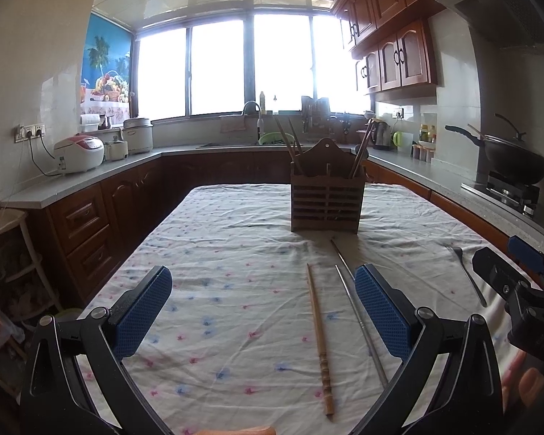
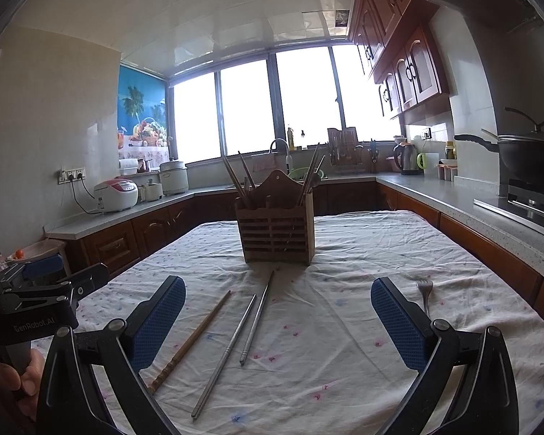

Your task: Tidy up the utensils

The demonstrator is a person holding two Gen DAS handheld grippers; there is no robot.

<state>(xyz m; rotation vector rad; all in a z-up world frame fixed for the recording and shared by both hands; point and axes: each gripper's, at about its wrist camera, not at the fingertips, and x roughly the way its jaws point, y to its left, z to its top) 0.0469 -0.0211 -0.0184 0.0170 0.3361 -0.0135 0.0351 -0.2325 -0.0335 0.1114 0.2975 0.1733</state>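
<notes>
A wooden slatted utensil holder (image 1: 326,195) (image 2: 275,228) stands upright at mid-table with several chopsticks sticking out of it. In front of it on the flowered cloth lie one wooden chopstick (image 1: 319,340) (image 2: 196,337), two metal chopsticks (image 1: 361,326) (image 2: 228,351) (image 2: 257,319) and, to the right, a metal fork (image 1: 469,275) (image 2: 425,291). My left gripper (image 1: 263,311) hovers open above the cloth over the wooden chopstick, holding nothing. My right gripper (image 2: 279,319) is open and holds nothing, the fork just beyond its right finger. Each gripper shows at the other view's edge (image 1: 507,257) (image 2: 54,275).
The clothed table (image 1: 235,239) is ringed by a grey counter (image 2: 453,195) on wooden cabinets. A rice cooker (image 1: 78,152) sits on the left, a sink with a tap (image 1: 252,108) at the back, a kettle (image 2: 408,157) and a wok on the stove (image 1: 511,159) on the right. A hand (image 2: 18,380) grips the left gripper's handle.
</notes>
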